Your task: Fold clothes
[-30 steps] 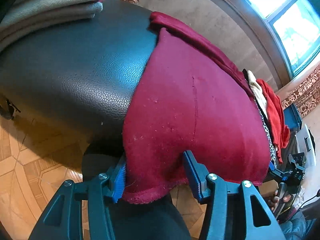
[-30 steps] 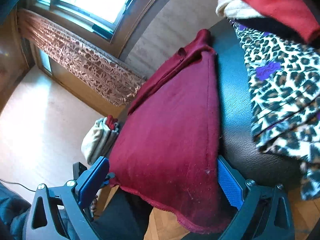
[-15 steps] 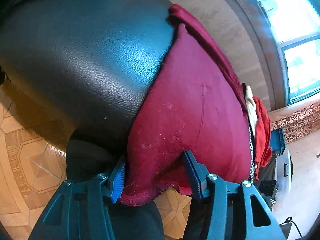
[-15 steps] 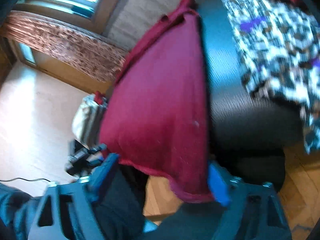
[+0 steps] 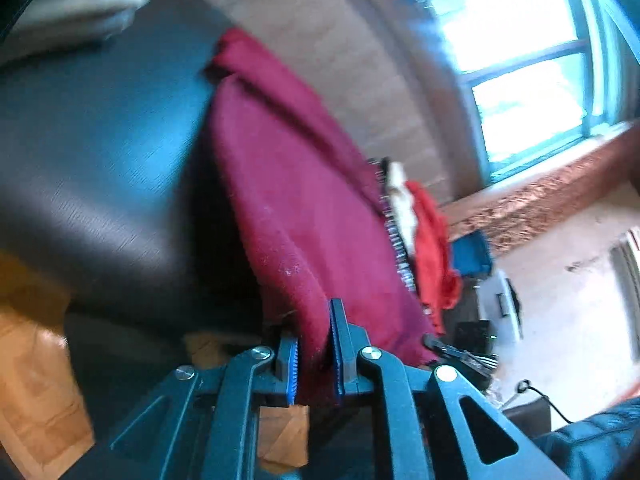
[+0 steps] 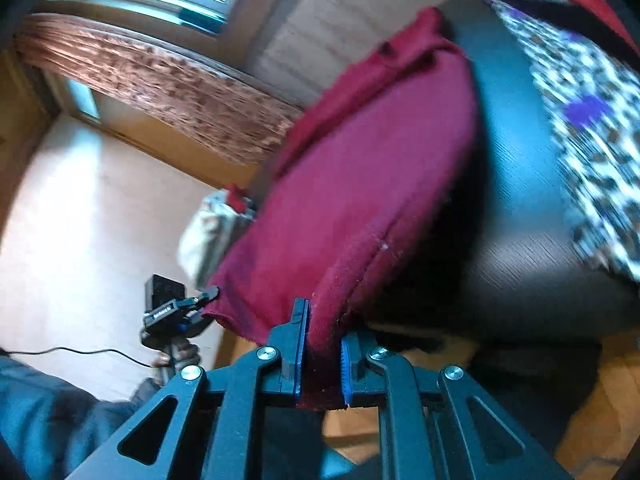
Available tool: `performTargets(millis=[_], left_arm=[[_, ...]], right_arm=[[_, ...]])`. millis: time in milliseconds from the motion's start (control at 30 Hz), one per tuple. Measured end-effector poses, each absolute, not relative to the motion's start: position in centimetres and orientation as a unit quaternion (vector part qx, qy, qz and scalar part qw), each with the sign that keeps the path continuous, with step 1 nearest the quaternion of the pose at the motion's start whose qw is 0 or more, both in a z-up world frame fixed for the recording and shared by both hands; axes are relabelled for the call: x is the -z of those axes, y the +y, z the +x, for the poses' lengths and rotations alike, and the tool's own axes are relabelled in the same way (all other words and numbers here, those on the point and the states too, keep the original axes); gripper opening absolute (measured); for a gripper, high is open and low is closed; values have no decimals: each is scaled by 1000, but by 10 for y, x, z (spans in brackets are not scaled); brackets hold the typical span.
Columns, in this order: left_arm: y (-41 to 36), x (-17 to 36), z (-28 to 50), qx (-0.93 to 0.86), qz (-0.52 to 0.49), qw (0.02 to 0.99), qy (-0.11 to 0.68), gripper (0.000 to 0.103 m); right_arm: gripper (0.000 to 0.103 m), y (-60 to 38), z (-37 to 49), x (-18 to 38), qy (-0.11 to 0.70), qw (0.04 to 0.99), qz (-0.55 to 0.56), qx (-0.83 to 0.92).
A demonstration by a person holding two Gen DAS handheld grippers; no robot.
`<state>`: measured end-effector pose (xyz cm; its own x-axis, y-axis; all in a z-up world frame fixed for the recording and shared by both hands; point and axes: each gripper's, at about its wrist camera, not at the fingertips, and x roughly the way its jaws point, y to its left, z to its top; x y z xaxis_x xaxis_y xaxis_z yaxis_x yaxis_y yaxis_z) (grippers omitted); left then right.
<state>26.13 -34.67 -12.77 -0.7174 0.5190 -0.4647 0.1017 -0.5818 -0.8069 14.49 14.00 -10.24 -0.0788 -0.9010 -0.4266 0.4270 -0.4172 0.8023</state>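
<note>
A dark red garment (image 5: 300,180) lies spread over a black leather seat (image 5: 100,140), its near hem hanging off the front edge. My left gripper (image 5: 312,328) has its jaws closing, and the blue pads pinch the garment's near left corner. In the right wrist view the same garment (image 6: 360,168) rises from my right gripper (image 6: 324,328), whose jaws are closing with the pads pressed on the near right corner. The left gripper (image 6: 176,308) also shows there, held by a hand at the hem's other end. Both pictures are motion-blurred.
A folded beige pile (image 5: 80,4) sits at the seat's far left. Leopard-print cloth (image 6: 592,120) and a bright red cloth (image 5: 430,240) lie on the right side. Behind are a window (image 5: 520,60) and a patterned curtain (image 6: 160,80). Wooden floor (image 5: 36,380) lies below the seat's front edge.
Both grippers went from wide open around the hem to closed on it. Both have lifted a little, raising the hem off the seat edge.
</note>
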Motion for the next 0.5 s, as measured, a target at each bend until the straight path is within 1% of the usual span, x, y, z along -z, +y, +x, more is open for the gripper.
performTargets(millis=[267,367,500], left_arm=[[-363,77,207,-832,-255,187,-456,11],[-377,60,165,-835,-225,190,-464,12],[-401,51,104,-842,-201,171,-471,12]], right_arm=[[14,123,91,63,-324,513,409,682],[14,121,55,46,-341,517,382,686],[14,98,-1,29,-339,506,360,707]])
